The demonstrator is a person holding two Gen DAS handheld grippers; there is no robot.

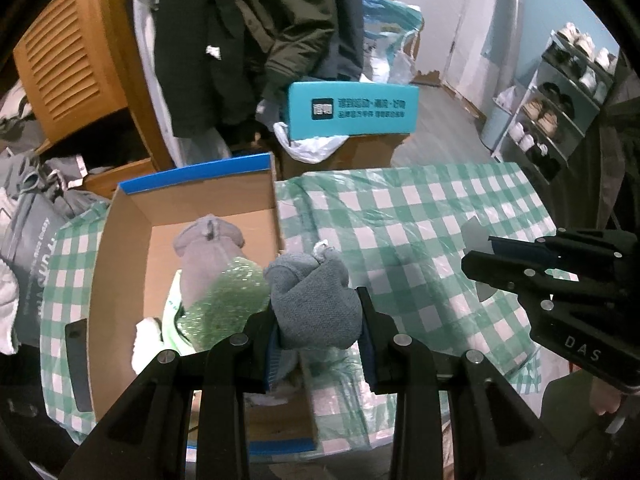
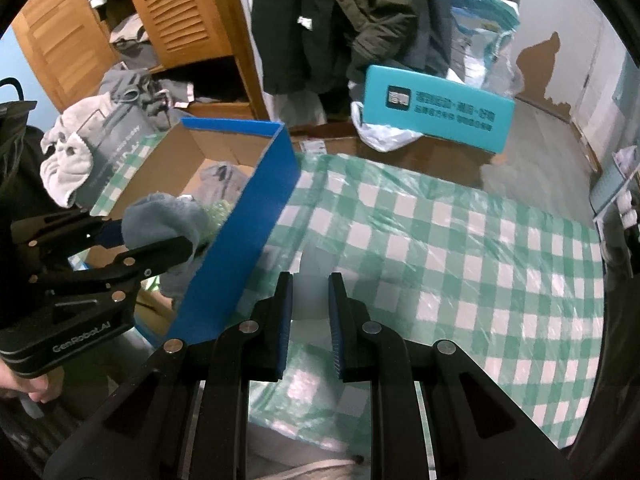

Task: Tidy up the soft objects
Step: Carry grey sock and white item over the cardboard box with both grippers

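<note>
Green-and-white checked plastic cloth (image 1: 420, 216) covers my work table in a crowded room, seen in 2 wrist views. At far left of the left wrist view, grey clothing is heaped below a louvred wooden cabinet (image 1: 76, 68). Next comes the open blue-edged cardboard box (image 1: 132, 248), already holding a grey sock bundle (image 1: 208, 248) and a green sparkly piece (image 1: 228, 300). Low in the centre, my left gripper (image 1: 320, 320) clamps a rolled blue-grey sock (image 1: 316, 296), carried at the box's right wall, partly over the rim and clear of the cloth. At right, my right gripper (image 1: 480, 264) hangs over the cloth with its jaws shut and nothing visible between them; its own view shows only bare cloth past the blue pads.

I judge the step in hand to be dropping this roll into the box. To do it well, I would carry it fully past the blue wall (image 2: 248, 232), lower it beside the bundle and only then release, so it neither snags the rim nor unrolls. Dark coats (image 1: 256, 40) hang behind, a teal carton (image 1: 352, 110) sits centre, and a shoe rack (image 1: 556, 96) fills the upper right.
</note>
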